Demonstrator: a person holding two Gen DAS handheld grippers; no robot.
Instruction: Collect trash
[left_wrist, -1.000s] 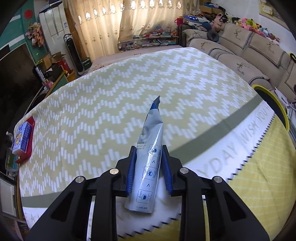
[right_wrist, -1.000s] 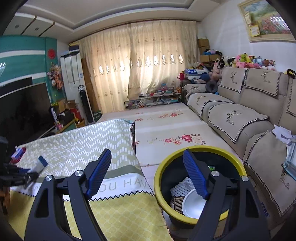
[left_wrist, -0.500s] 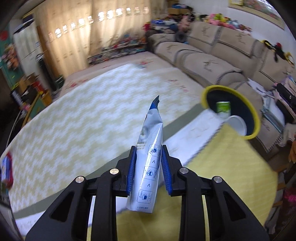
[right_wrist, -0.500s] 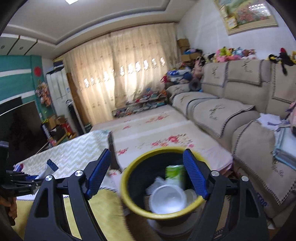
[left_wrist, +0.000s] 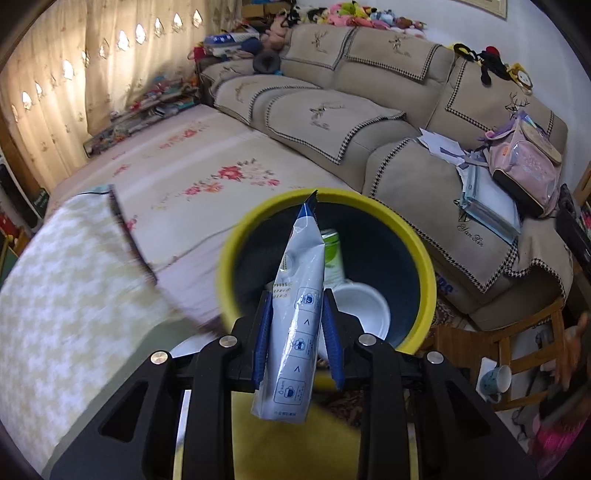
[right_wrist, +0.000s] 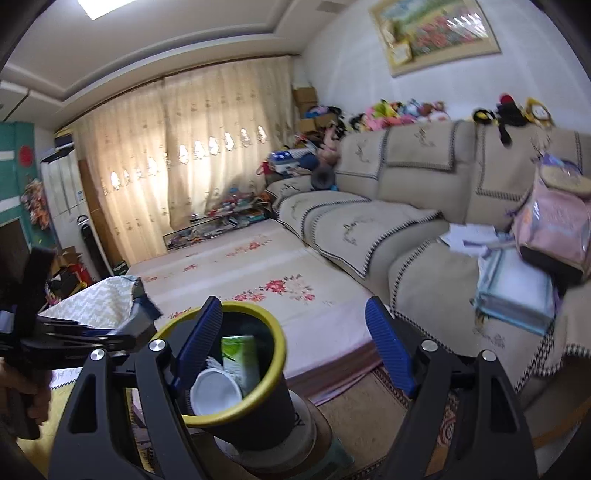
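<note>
A white and blue plastic packet (left_wrist: 291, 350) stands upright between the blue pads of my left gripper (left_wrist: 295, 306), which is shut on it. The packet hangs over the mouth of a black bin with a yellow rim (left_wrist: 424, 266). Inside the bin lie a green carton (left_wrist: 334, 258) and a white bowl (left_wrist: 364, 310). In the right wrist view the bin (right_wrist: 273, 373) sits low and left of centre. There my right gripper (right_wrist: 293, 317) is open and holds nothing. The left gripper (right_wrist: 122, 332) reaches in from the left edge towards the bin, blurred.
A beige sofa (left_wrist: 332, 122) runs along the right, with papers (left_wrist: 443, 147) and a pink backpack (left_wrist: 524, 166) on it. A wooden stool (left_wrist: 517, 339) and a mug (left_wrist: 493, 380) stand right of the bin. The chevron tablecloth (left_wrist: 55, 295) lies to the left, a floral mat (left_wrist: 207, 177) behind it.
My left gripper has swung right with the packet, from over the tablecloth to over the bin. The right wrist view has turned right, so the bin now sits lower left.
</note>
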